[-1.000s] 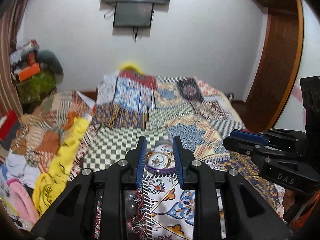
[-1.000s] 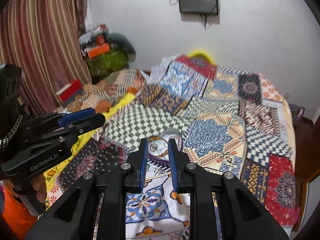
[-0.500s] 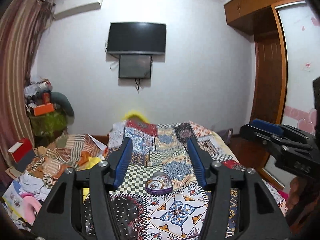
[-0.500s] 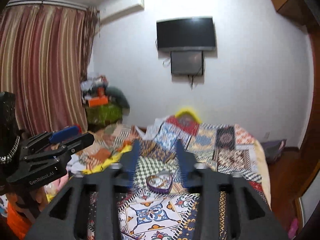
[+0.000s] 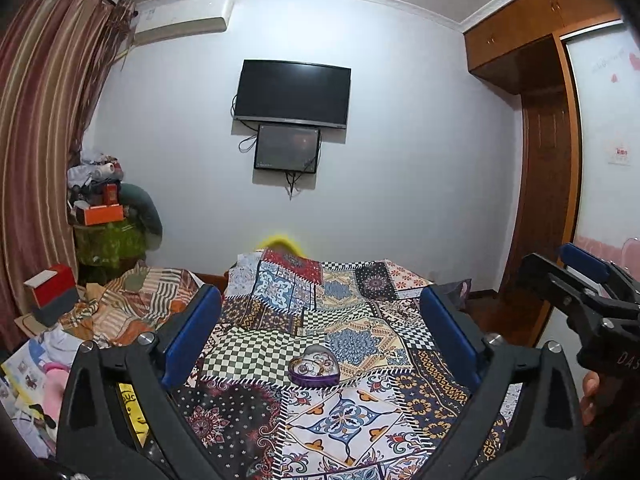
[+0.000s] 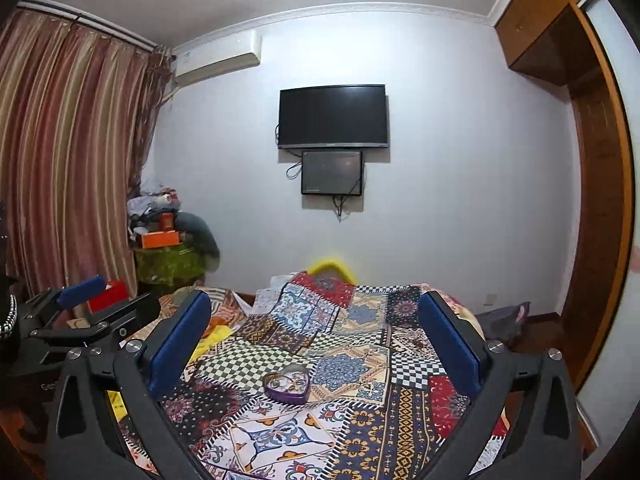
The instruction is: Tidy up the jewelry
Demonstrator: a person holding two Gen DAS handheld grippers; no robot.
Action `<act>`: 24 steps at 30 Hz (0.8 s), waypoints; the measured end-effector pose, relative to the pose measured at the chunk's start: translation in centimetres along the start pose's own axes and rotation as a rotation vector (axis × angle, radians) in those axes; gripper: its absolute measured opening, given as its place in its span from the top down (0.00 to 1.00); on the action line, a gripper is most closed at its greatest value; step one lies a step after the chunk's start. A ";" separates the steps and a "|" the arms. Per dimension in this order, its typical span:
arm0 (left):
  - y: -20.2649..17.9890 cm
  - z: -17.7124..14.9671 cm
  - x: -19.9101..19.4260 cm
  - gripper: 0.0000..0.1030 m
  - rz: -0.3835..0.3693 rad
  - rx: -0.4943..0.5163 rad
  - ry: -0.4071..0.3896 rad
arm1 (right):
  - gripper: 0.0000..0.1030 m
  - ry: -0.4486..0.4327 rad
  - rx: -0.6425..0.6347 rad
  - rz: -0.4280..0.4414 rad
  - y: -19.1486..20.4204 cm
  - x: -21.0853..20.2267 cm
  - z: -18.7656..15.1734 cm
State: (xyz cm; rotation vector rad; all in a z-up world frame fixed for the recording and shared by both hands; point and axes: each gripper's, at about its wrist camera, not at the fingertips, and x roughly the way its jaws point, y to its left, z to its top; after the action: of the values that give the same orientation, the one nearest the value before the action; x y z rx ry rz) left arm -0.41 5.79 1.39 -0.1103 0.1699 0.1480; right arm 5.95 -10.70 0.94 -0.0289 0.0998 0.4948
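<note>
Left wrist view: patchwork bedspread fills the lower frame; heart-shaped jewelry box sits on it, purple wall, lid off, small pieces inside (too small to identify). Box taken as the landmark below.

Left gripper: jaws opening, spread wide to either side of the box and well short of it; nothing between the pads, nothing held. Right gripper: same in its own view, jaws opening, empty, the box lying on the bedspread ahead of it and low. In the left view the right gripper shows at the frame's right edge, well right of the box.

Judgement: both tools are released and backed off from the box; no loose jewelry is visible on the cloth near it, so the placing looks close to done. If another piece goes in, approach from above the box, keep one jaw off the thin wall, and lower slowly: the bed is soft, and a push on the rim would likely tip the box and spill it.

Surroundings, largest first: striped curtain far left of the box; television on the wall beyond it; cluttered stand beyond and left; red box left. Nothing stands between either gripper and the box.
</note>
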 end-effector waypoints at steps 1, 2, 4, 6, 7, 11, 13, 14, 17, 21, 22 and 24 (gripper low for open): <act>-0.1 -0.1 -0.3 0.03 0.005 0.003 0.001 | 0.00 0.003 0.000 -0.001 0.0 0.0 0.0; -0.1 -0.1 -0.3 0.03 0.012 0.007 0.001 | 0.00 0.007 0.000 0.000 0.1 0.1 0.1; -0.3 -0.3 -0.4 0.03 0.013 0.011 0.000 | 0.00 0.015 -0.003 0.002 0.2 0.1 0.0; -0.4 -0.4 -0.4 0.03 0.010 0.010 0.000 | 0.00 0.019 -0.003 0.001 0.1 -0.3 -0.4; -0.4 -0.4 -0.5 0.03 0.010 0.011 0.000 | 0.00 0.019 -0.003 0.001 0.2 -0.7 -0.5; -0.5 -0.5 -0.3 0.03 0.016 0.011 0.005 | 0.00 0.021 -0.011 0.001 0.2 -1.1 -0.6; -0.4 -0.5 -0.2 0.03 0.016 0.005 0.010 | 0.00 0.023 -0.014 -0.003 0.2 -1.2 -0.7; -0.2 -0.5 -0.2 0.03 0.015 0.002 0.011 | 0.00 0.024 -0.014 -0.003 0.2 -1.2 -0.7; -0.1 -0.5 0.0 0.03 0.015 -0.004 0.018 | 0.00 0.030 -0.011 -0.002 0.0 -1.3 -0.7; -0.1 -0.6 0.1 0.03 0.018 -0.003 0.020 | 0.00 0.039 -0.005 -0.004 -0.3 -1.1 -0.6; -0.1 -0.6 0.2 0.03 0.018 -0.003 0.021 | 0.00 0.040 -0.002 -0.004 -0.4 -1.2 -0.6; -0.1 -0.5 0.3 0.03 0.019 -0.003 0.024 | 0.00 0.041 0.002 -0.004 -0.5 -1.3 -0.5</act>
State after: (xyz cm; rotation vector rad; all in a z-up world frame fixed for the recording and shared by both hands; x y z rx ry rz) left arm -0.20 5.64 0.88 -0.1137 0.1945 0.1657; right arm 5.02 -11.77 0.58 -0.0369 0.1403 0.4904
